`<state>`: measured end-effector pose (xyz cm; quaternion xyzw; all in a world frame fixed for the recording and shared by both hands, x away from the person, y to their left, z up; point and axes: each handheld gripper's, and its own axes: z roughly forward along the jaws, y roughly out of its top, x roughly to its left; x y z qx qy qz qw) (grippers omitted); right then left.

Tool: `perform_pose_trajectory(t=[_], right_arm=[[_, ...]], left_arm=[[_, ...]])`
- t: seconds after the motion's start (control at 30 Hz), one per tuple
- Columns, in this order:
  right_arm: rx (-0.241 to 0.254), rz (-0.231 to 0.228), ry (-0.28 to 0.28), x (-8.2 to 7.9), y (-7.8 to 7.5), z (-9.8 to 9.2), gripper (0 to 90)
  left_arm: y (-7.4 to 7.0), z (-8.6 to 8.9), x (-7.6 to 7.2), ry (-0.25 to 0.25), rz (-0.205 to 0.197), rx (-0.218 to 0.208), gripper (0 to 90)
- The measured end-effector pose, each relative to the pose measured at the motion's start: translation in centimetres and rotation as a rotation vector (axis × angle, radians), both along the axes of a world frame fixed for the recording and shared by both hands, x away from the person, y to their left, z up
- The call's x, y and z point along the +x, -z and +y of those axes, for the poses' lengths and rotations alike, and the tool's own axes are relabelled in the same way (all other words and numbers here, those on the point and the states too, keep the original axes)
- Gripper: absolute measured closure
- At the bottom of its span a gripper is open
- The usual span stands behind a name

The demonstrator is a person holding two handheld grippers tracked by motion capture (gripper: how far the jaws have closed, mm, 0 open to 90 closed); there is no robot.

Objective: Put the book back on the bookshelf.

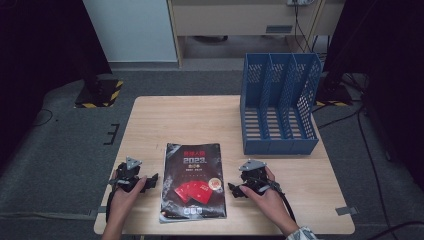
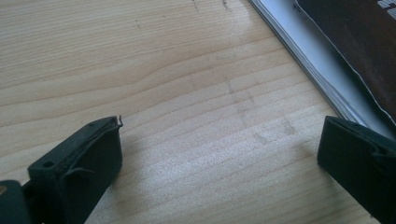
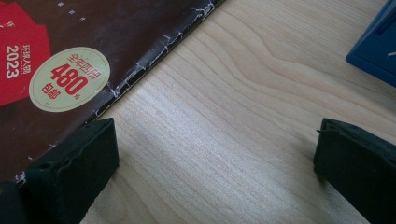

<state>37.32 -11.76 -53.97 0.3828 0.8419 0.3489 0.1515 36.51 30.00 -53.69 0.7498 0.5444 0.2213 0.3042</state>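
A dark-covered magazine point(image 1: 192, 182) with red cards and a round cream sticker printed on it lies flat near the table's front edge. My left gripper point(image 1: 145, 182) rests on the wood just left of it, held by a hand. In the left gripper view the gripper point(image 2: 222, 140) is open over bare wood, with the magazine's point(image 2: 355, 46) page edge beside the right jaw. My right gripper point(image 1: 236, 190) sits just right of the magazine. In the right gripper view the gripper point(image 3: 215, 140) is open and empty, its left jaw at the spine of the magazine point(image 3: 70, 70).
A blue three-slot file holder point(image 1: 280, 105) stands at the table's back right, and its corner point(image 3: 376, 46) appears in the right gripper view. The wooden table point(image 1: 190, 120) is bare behind the magazine. Black stands and cables sit on the grey floor around it.
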Motion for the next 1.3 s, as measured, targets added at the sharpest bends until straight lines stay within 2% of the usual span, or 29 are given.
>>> perform_pose_trajectory(t=[0.23, 0.33, 0.37, 0.4, 0.43, 0.47, 0.53, 0.57, 0.6, 0.63, 0.67, 0.7, 0.8, 0.9, 0.93, 0.97, 1.03, 1.07, 1.1, 1.13, 1.3], right_arm=[[0.001, 0.002, 0.001, 0.0, 0.0, 0.0, 0.7], [0.004, -0.003, -0.015, 0.0, 0.0, 0.0, 3.9], [0.009, -0.016, -0.036, -0.1, -0.2, -0.2, 13.7], [0.017, -0.018, -0.045, -0.2, -0.3, -0.1, 16.1], [0.029, -0.011, -0.072, -0.3, -0.4, -0.1, 16.4], [0.029, -0.011, -0.072, -0.3, -0.4, -0.1, 16.4], [0.091, 0.03, -0.148, -0.5, -0.7, 0.4, 19.4], [0.091, 0.03, -0.148, -0.5, -0.7, 0.4, 19.4], [0.067, 0.001, -0.178, -0.9, -1.0, 0.9, 22.8], [0.067, 0.001, -0.178, -0.9, -1.0, 0.9, 22.8], [0.058, -0.005, -0.207, -1.1, -1.2, 1.1, 24.7], [0.064, -0.002, -0.212, -1.2, -1.2, 1.2, 25.3], [0.08, -0.004, -0.244, -1.5, -1.3, 1.4, 25.4], [0.091, -0.015, -0.252, -1.8, -1.4, 1.7, 26.5], [0.078, -0.033, -0.278, -2.2, -1.4, 2.2, 26.6], [0.073, -0.032, -0.289, -2.3, -1.4, 2.4, 26.8], [0.069, -0.041, -0.3, -2.6, -1.2, 2.9, 27.4], [0.069, -0.041, -0.304, -2.7, -1.1, 3.1, 27.4], [0.069, -0.041, -0.304, -2.7, -1.1, 3.1, 27.4], [0.067, -0.031, -0.317, -2.8, -0.9, 3.4, 27.3], [0.079, -0.027, -0.326, -3.0, -0.8, 3.6, 29.6]], left_arm=[[0.0, 0.0, 0.0, -0.001, 0.0, 0.001, 0.0], [-0.1, 0.0, 0.0, 0.001, 0.01, 0.004, 0.0], [-0.3, 0.0, 0.0, 0.003, 0.021, 0.001, 2.1], [-0.3, 0.0, 0.0, 0.003, 0.021, 0.001, 3.6], [-0.7, 0.0, -0.2, -0.002, 0.019, -0.018, 4.4], [-0.7, 0.0, -0.2, -0.002, 0.019, -0.018, 4.8], [-1.5, -0.1, -1.1, -0.001, 0.017, -0.044, 6.8], [-1.5, -0.1, -1.1, -0.001, 0.017, -0.044, 7.4], [-2.2, -0.4, -1.8, -0.002, 0.001, -0.063, 8.1], [-2.2, -0.4, -1.8, -0.002, 0.001, -0.063, 9.3], [-2.6, -0.7, -2.4, 0.002, -0.006, -0.097, 10.7], [-2.7, -0.8, -2.6, 0.008, -0.007, -0.111, 10.7], [-2.8, -1.5, -3.6, 0.016, 0.003, -0.114, 11.1], [-3.2, -1.8, -4.1, 0.017, -0.002, -0.127, 10.6], [-3.5, -2.2, -4.4, 0.043, -0.013, -0.146, 9.9], [-3.5, -2.6, -4.4, 0.066, -0.008, -0.145, 9.8], [-3.5, -2.8, -4.4, 0.077, -0.005, -0.141, 9.9], [-3.3, -3.3, -4.3, 0.102, 0.022, -0.127, 11.1], [-3.3, -3.3, -4.3, 0.102, 0.022, -0.127, 12.8], [-3.1, -3.6, -4.2, 0.116, 0.055, -0.123, 14.6], [-2.7, -4.1, -3.8, 0.14, 0.088, -0.139, 24.8]])
